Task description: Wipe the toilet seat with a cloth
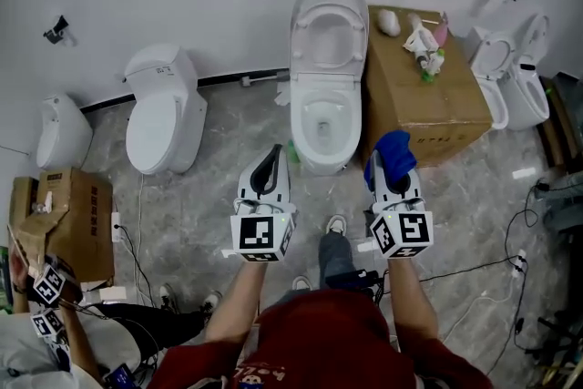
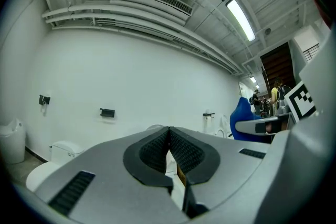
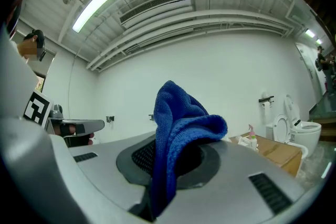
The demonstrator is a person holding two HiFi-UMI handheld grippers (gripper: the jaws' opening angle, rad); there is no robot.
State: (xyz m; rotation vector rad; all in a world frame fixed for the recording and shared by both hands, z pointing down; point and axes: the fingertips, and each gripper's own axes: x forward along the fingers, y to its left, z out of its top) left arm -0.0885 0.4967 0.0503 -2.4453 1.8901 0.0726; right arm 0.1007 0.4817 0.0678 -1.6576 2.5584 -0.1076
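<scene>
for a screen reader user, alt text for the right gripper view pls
The right gripper is shut on a blue cloth that bunches up above its grey jaws. Behind are a white wall, a cardboard box and a toilet.

No lettering can be read anywhere. The cardboard box (image 1: 421,109) right of centre has a dark printed line on its near side, too small to make out. The closed toilet's tank (image 1: 162,66) at left bears a small illegible label. The left cube (image 1: 261,235) and right cube (image 1: 403,233) show only black-and-white square markers.

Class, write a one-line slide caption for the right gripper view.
Right gripper shut on a blue cloth, with a cardboard box by the white wall.
</scene>
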